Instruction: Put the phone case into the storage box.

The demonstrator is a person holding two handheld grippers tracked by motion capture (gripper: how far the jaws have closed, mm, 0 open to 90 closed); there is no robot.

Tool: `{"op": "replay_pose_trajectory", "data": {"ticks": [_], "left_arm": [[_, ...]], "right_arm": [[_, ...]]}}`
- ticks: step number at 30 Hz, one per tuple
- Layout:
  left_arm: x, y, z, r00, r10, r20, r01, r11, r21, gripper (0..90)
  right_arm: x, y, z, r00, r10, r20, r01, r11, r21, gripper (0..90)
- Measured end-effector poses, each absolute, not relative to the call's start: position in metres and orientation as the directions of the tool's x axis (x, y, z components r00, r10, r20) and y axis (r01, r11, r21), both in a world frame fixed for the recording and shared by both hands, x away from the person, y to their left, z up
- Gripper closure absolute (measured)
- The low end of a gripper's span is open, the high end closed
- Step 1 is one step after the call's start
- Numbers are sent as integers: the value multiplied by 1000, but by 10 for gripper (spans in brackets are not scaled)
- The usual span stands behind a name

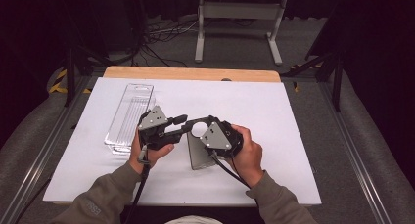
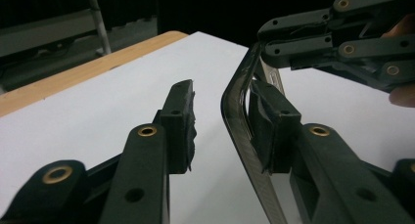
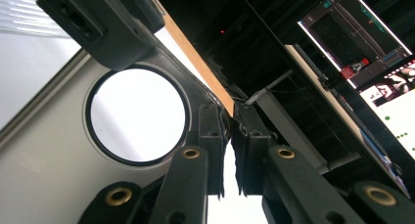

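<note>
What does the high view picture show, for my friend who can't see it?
Two hands hold black grippers together over a white table, the left gripper and right gripper meeting at a grey plate with a round hole. A clear plastic package lies to the left.

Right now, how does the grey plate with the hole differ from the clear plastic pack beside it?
The grey plate is opaque; the clear pack is see-through. The grey plate has one large round hole; the clear pack shows long ribs. The grey plate is held tilted in the right gripper; the clear pack lies flat on the table. Both are thin and roughly rectangular.
</note>
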State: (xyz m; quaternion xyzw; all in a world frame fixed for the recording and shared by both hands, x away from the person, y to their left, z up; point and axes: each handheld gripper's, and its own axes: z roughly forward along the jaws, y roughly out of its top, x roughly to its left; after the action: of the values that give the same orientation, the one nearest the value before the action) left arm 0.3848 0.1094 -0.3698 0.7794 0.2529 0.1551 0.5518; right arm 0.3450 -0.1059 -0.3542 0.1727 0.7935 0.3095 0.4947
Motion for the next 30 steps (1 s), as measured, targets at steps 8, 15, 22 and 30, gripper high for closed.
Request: {"op": "replay_pose_trajectory", "data": {"ticks": [8, 15, 22, 30], "left_arm": [[387, 109, -371, 831, 556, -34, 221, -273, 936, 754], [384, 108, -365, 826, 563, -16, 209, -279, 937, 783], [382, 109, -363, 826, 564, 7, 183, -281, 942, 789], [378, 109, -361, 820, 569, 56, 141, -296, 945, 791]], "right_arm": [[340, -102, -355, -421, 566, -709, -59, 763, 644, 834], [338, -101, -354, -407, 580, -705, -70, 750, 657, 825], [339, -106, -351, -444, 616, -650, -56, 705, 707, 806], [339, -115, -347, -491, 653, -576, -44, 642, 766, 755]]}}
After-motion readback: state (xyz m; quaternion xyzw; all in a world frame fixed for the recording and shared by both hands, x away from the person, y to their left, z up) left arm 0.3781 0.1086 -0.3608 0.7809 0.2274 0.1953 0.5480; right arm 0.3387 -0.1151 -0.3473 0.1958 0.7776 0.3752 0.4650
